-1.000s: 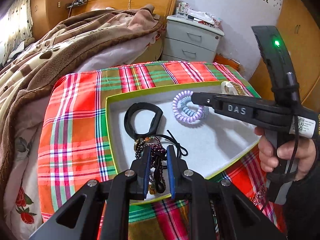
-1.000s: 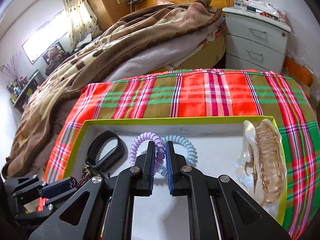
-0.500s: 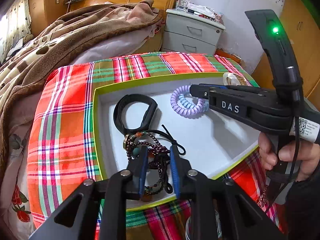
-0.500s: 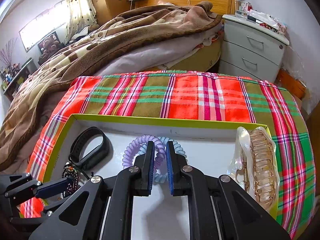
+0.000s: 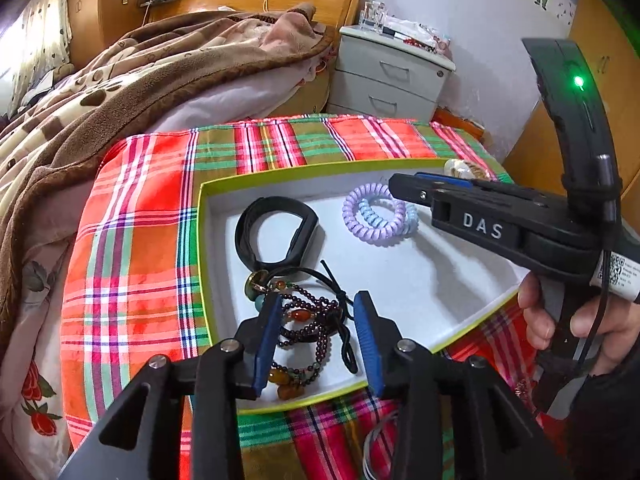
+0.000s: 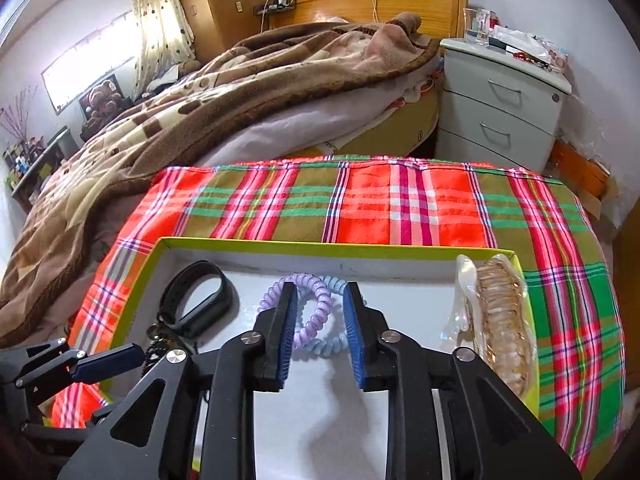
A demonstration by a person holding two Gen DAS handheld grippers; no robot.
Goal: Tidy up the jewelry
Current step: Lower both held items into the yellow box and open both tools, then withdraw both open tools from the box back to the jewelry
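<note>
A white tray with a green rim point(image 5: 424, 280) point(image 6: 256, 245) lies on the plaid cloth. In it are a black wristband point(image 5: 276, 224) point(image 6: 196, 300), purple and blue coil hair ties point(image 5: 378, 216) point(image 6: 316, 322), a heap of dark bead bracelets with a black cord point(image 5: 310, 328), and two hair claws point(image 6: 496, 316). My left gripper point(image 5: 316, 334) is open above the bead heap, which lies loose in the tray. My right gripper point(image 6: 320, 330) is open just above the coil ties, which lie loose in the tray.
The plaid cloth point(image 6: 392, 208) covers a small table beside a bed with a brown blanket point(image 6: 224, 92). A grey nightstand point(image 6: 500, 108) stands behind. A thin silver chain point(image 5: 376, 452) lies on the cloth in front of the tray.
Both grippers have opened and drawn back a little. The beads and the coil ties lie free in the tray.
</note>
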